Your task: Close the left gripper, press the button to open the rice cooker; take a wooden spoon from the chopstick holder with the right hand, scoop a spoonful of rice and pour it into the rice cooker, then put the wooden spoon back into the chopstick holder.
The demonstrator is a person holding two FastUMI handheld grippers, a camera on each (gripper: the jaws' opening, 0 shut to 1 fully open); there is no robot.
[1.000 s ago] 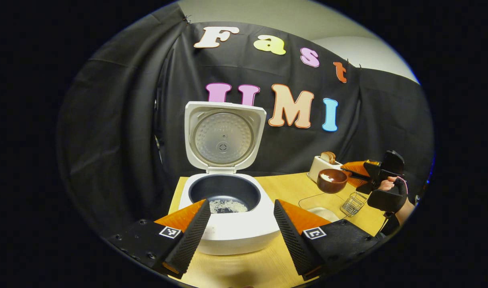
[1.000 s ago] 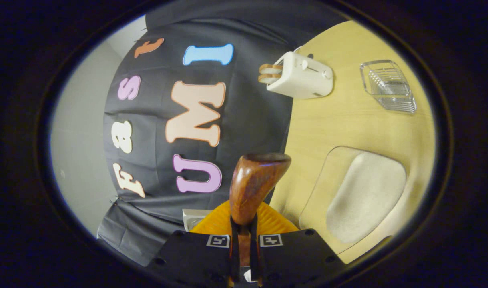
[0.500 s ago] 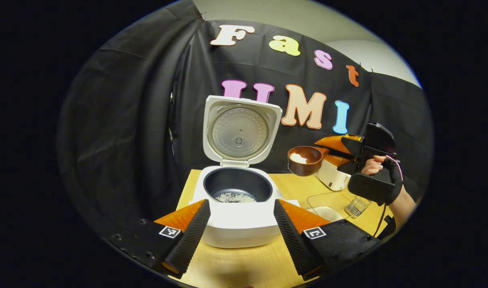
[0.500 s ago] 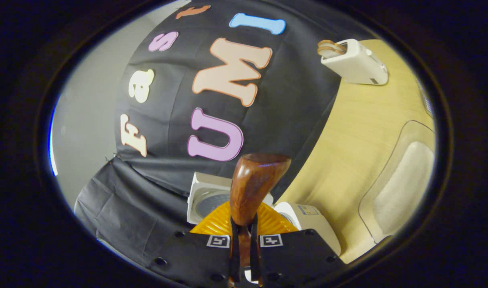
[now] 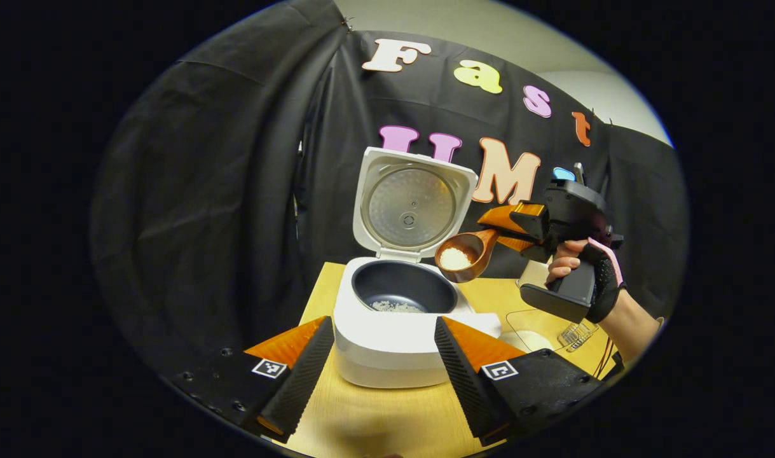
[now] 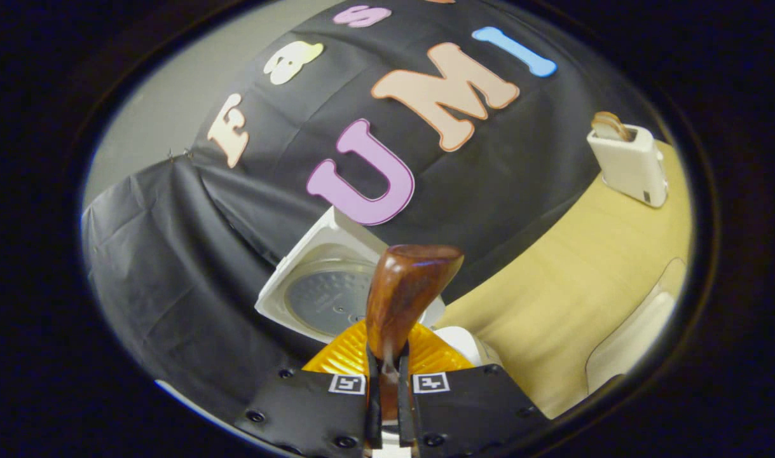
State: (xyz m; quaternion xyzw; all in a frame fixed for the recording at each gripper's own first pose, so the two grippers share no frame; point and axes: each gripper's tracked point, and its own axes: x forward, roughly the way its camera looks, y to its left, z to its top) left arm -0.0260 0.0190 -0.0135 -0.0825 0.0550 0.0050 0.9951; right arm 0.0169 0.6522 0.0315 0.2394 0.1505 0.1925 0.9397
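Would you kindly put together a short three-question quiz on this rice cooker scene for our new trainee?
1. True or false: the rice cooker has its lid shut.
2. What does the right gripper hold? A) a chopstick B) the wooden spoon C) a slice of bread
3. Fill in: the spoon's bowl carries a small heap of ____.

Key
1. False: the lid stands open and the dark inner pot shows, with a few grains at its bottom.
2. B: both fingers clamp the spoon's handle, bowl beside the pot's rim.
3. Rice.

The left gripper is open, holding nothing.
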